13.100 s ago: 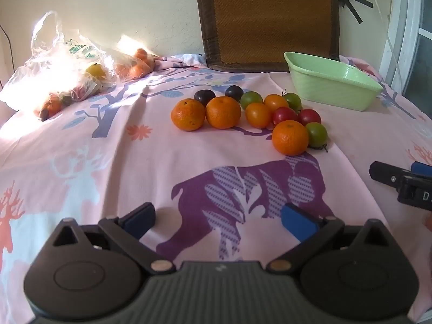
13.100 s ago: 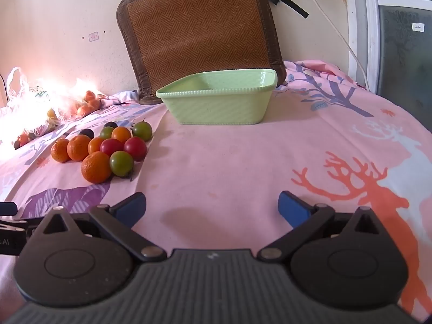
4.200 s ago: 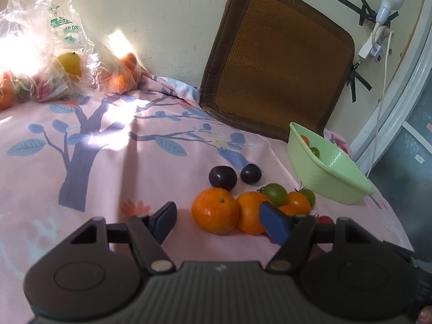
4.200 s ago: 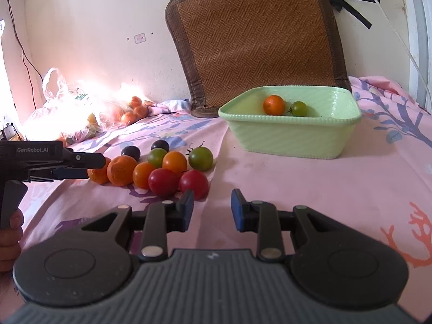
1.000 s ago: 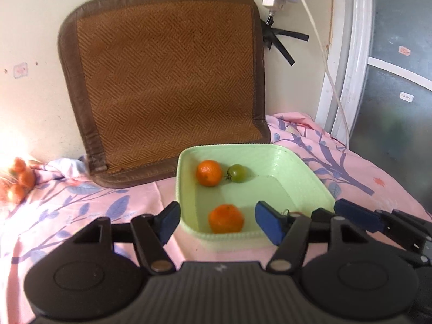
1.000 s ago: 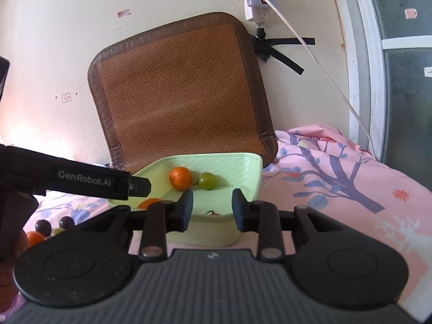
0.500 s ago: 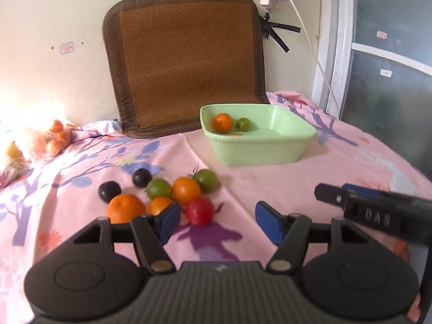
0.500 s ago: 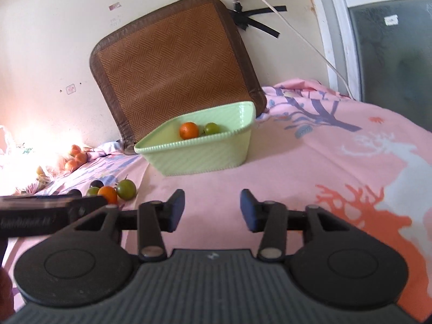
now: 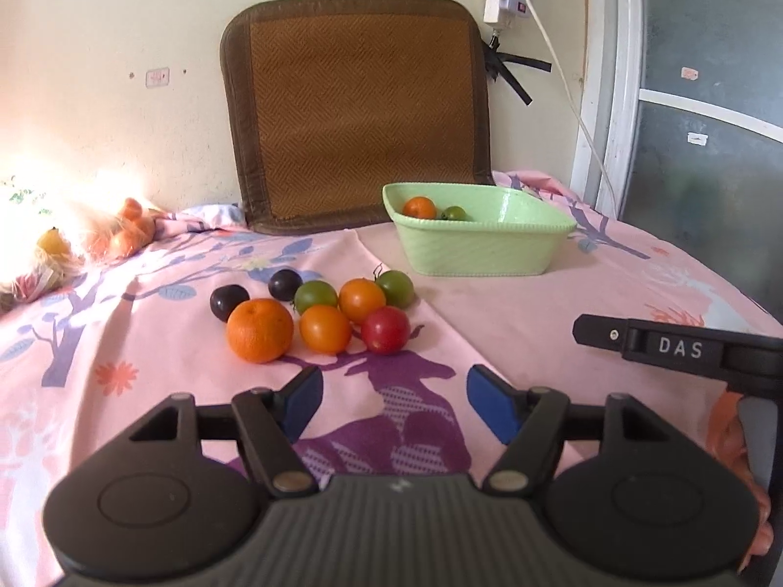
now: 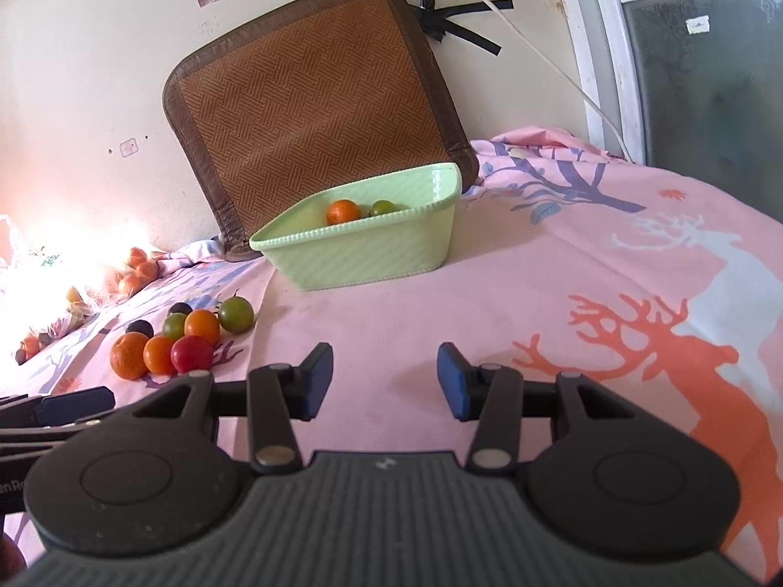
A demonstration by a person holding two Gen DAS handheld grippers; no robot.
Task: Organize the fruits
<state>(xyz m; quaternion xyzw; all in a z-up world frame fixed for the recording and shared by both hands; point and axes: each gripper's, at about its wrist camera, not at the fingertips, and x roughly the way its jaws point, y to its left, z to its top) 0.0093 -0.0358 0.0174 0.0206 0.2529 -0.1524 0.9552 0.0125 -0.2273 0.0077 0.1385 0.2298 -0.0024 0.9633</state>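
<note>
A cluster of fruit lies on the pink cloth: an orange (image 9: 259, 329), a red tomato (image 9: 385, 329), orange and green tomatoes and two dark plums (image 9: 229, 301). The green basin (image 9: 477, 244) behind them holds an orange (image 9: 419, 207) and a green tomato (image 9: 455, 213). My left gripper (image 9: 394, 403) hovers just in front of the cluster, its jaws opening with nothing between them. My right gripper (image 10: 385, 379) stands open and empty over bare cloth, to the right of the fruit cluster (image 10: 181, 337) and in front of the basin (image 10: 362, 249). Its body (image 9: 680, 347) shows at the right of the left wrist view.
A brown woven mat (image 9: 357, 107) leans on the wall behind the basin. Plastic bags with more fruit (image 9: 122, 230) lie at the far left in bright sun. A cable (image 9: 553, 58) hangs from a wall socket. A glass door (image 9: 709, 122) is on the right.
Both grippers pulled back from the basin toward the fruit cluster. The right gripper's jaws went from nearly shut to open; the left gripper's jaws widened slightly.
</note>
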